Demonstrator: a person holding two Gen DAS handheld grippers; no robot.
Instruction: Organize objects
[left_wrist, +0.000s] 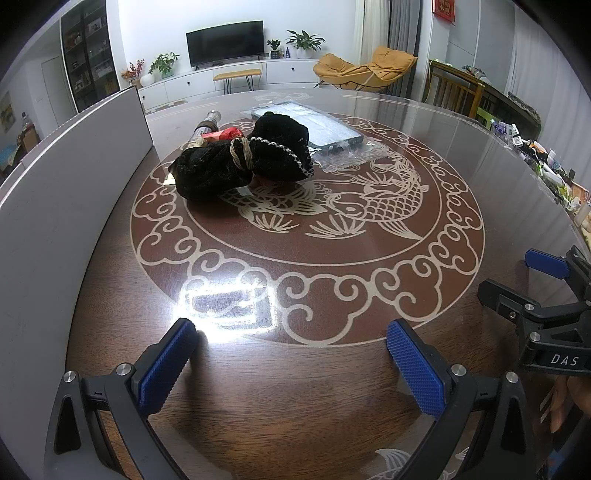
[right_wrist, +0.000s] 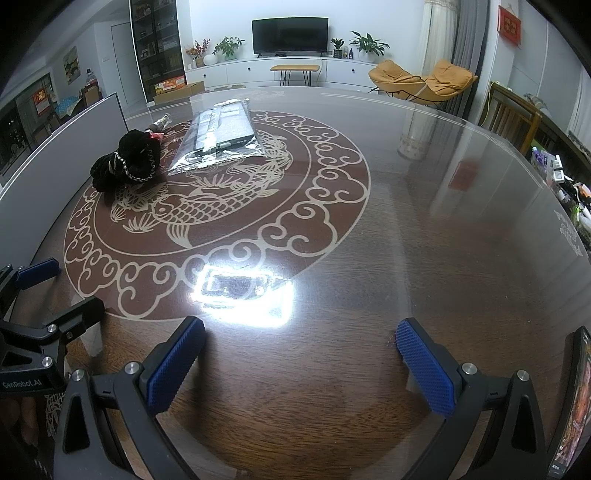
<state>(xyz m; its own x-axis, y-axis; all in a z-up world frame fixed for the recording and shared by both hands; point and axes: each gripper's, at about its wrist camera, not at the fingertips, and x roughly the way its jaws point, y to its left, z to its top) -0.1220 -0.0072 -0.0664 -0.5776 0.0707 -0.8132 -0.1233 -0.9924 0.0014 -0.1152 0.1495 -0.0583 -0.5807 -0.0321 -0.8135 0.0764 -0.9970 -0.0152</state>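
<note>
Both claws (left_wrist: 291, 363) (right_wrist: 301, 363) far from pouch (left_wrist: 243, 158)

A dark wooden table (left_wrist: 295, 398) with a pale fish-and-cloud inlay is seen filling most of the frame. In the upper middle, a black velvet pouch (left_wrist: 243, 158) tied with a pale cord is laid on the inlay. A red packet (left_wrist: 225, 133) and a small bottle (left_wrist: 207, 125) are seen just behind it, and a dark flat item in a clear plastic bag (left_wrist: 325, 133) lies to its right. The left gripper (left_wrist: 291, 365) is shown at the bottom with its blue pads wide apart and nothing between them. The right gripper (left_wrist: 546, 295) is partly seen at the right edge. A grey panel (left_wrist: 74, 192) is stood along the left.
</note>
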